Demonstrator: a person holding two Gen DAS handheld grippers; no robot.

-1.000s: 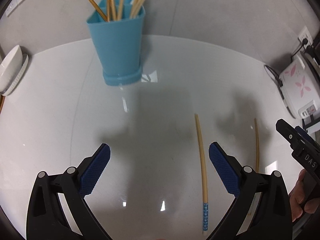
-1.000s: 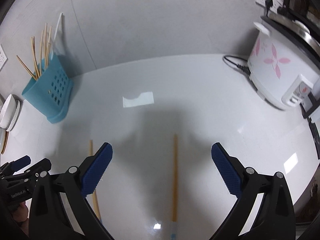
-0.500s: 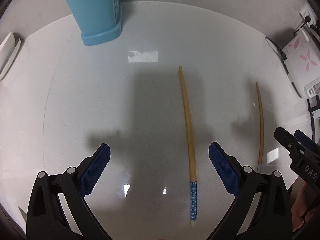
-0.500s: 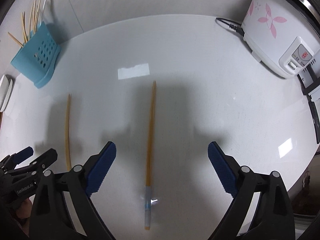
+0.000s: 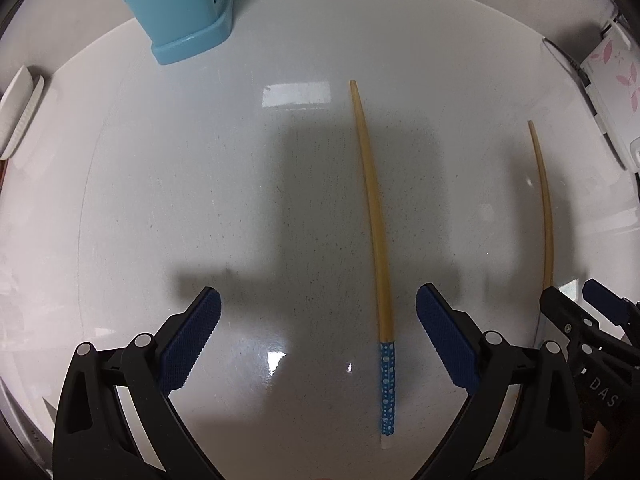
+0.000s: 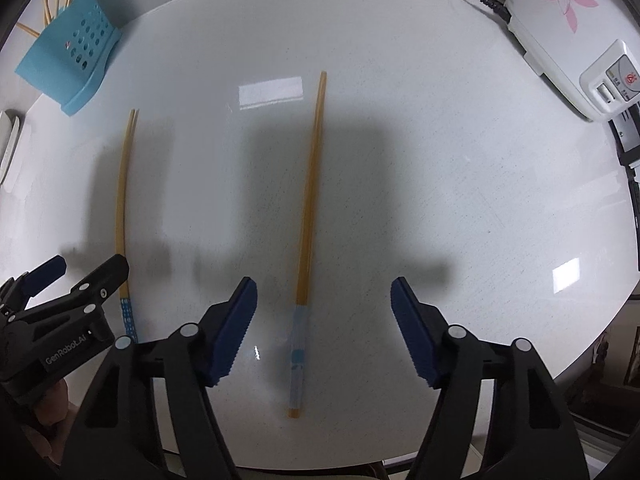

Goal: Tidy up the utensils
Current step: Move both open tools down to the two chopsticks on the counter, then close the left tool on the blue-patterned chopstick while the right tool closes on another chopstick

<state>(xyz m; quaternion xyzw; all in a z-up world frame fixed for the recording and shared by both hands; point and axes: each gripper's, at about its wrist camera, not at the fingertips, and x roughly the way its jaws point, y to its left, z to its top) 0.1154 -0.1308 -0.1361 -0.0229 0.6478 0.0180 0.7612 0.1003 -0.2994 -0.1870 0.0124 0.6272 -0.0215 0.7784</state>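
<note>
Two yellow chopsticks lie apart on the white table. The left chopstick (image 5: pixel 374 216), with a blue dotted end, lies between my open left gripper's (image 5: pixel 318 336) pads, nearer the right pad; it also shows in the right wrist view (image 6: pixel 122 200). The right chopstick (image 6: pixel 310 208), with a pale blue end, lies between my open right gripper's (image 6: pixel 324 328) pads; it shows at the right of the left wrist view (image 5: pixel 546 200). Both grippers are empty and hover low. The blue utensil holder (image 5: pixel 180 4) with several chopsticks stands at the far left (image 6: pixel 68 60).
A white rice cooker (image 6: pixel 568 28) with pink flowers and its cord stands at the far right. A white dish (image 5: pixel 18 108) sits at the left table edge. The table's near edge runs below the grippers.
Both grippers have tilted downward and come lower toward the table, so each chopstick now lies between a gripper's pads. The holder has slid to the top of the view. The chopsticks have not moved.
</note>
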